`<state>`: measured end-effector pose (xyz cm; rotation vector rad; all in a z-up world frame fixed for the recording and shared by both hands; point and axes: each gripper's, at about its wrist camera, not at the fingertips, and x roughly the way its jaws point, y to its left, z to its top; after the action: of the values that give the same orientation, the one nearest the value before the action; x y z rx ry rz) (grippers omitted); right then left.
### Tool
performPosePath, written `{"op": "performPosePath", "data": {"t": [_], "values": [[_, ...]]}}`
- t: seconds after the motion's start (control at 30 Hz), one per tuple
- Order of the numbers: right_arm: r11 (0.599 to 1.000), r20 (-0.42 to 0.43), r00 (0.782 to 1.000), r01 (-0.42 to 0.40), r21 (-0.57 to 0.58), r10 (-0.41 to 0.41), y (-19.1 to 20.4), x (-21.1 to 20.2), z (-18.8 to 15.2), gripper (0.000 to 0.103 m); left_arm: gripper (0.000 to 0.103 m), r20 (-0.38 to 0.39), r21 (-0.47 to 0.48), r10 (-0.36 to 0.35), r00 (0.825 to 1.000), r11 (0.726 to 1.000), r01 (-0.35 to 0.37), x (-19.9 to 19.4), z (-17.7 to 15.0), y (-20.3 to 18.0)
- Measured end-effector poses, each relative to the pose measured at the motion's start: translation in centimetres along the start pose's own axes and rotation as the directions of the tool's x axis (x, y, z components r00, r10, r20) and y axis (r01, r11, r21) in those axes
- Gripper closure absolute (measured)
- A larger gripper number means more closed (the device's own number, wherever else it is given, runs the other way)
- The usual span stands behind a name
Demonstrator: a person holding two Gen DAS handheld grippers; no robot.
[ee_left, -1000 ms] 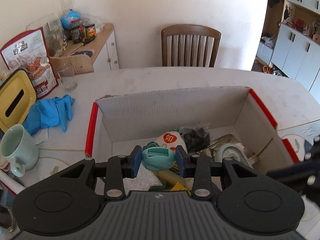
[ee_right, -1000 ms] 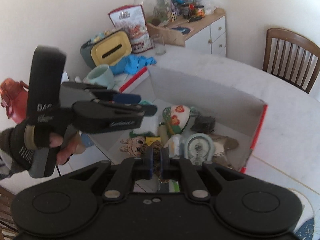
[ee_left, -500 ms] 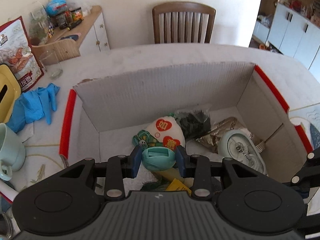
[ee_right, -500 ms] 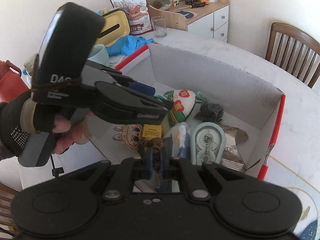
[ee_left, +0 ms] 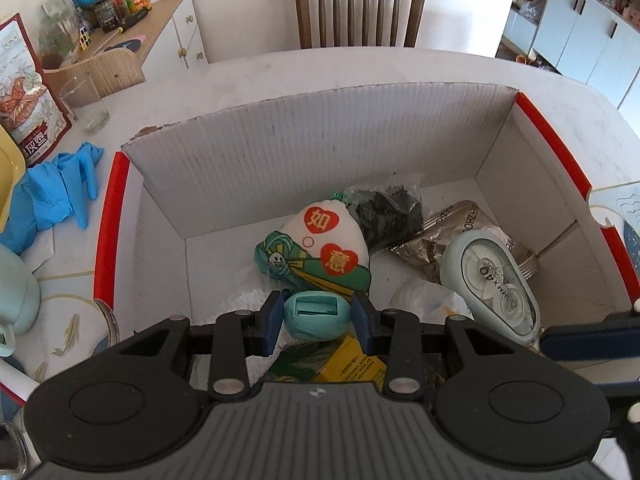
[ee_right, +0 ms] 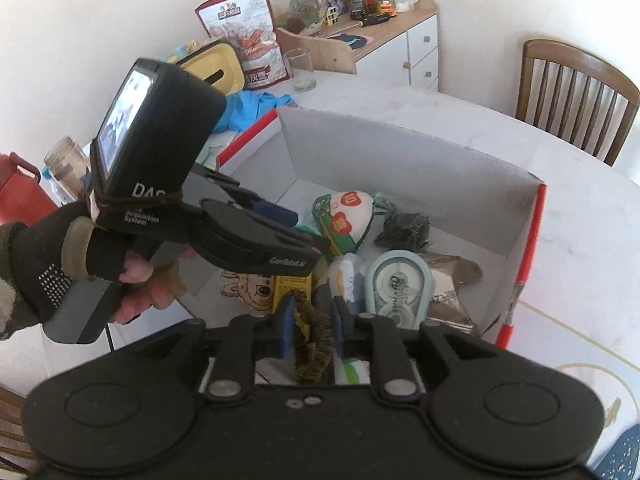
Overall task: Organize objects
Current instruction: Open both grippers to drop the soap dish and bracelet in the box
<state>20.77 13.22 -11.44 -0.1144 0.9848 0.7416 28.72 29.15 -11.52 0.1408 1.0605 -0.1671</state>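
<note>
Two grips: your left gripper (ee_left: 318, 318) clamps the teal case (ee_left: 318, 316); your right gripper (ee_right: 310, 326), jaws just loosening, straddles a brown braided cord (ee_right: 314, 340) at 6 o'clock, shown only by its own view.

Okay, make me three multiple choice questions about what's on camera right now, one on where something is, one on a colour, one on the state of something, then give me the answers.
1. Where does the correction tape dispenser lie?
A. inside the cardboard box
B. on the chair
C. beside the glass

2. What colour are the gloves left of the box?
A. yellow
B. blue
C. red

3. How is the small teal case?
A. lying on the table
B. gripped between the left gripper pads
C. resting on the cabinet

Answers: 1 A, it rests among the items on the box floor. 2 B, bright blue on the table. 3 B, both pads press its sides above the box.
</note>
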Motion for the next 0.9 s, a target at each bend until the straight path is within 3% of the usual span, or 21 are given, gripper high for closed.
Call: {"op": "performPosePath", "data": {"t": [0.2,0.37,0.9], "values": [[1.000,0.020,1.000,0.009,0.020,-0.009,-0.6,-1.0,-0.1,0.074,0.063,0.002,-0.027,0.000,1.000,1.000,0.000,-0.2,-0.1,0.3],[0.999,0.036,0.999,0.018,0.035,-0.019,-0.8,-1.8,-0.4,0.072,0.050,0.046,-0.050,0.003,0.999,0.999,0.000,-1.7,-0.4,0.3],[0.997,0.113,0.993,0.027,0.068,-0.035,-0.7,-4.8,-1.2,0.065,0.049,0.188,-0.042,-0.019,0.982,0.999,0.028,-8.7,-2.6,-1.2]]}}
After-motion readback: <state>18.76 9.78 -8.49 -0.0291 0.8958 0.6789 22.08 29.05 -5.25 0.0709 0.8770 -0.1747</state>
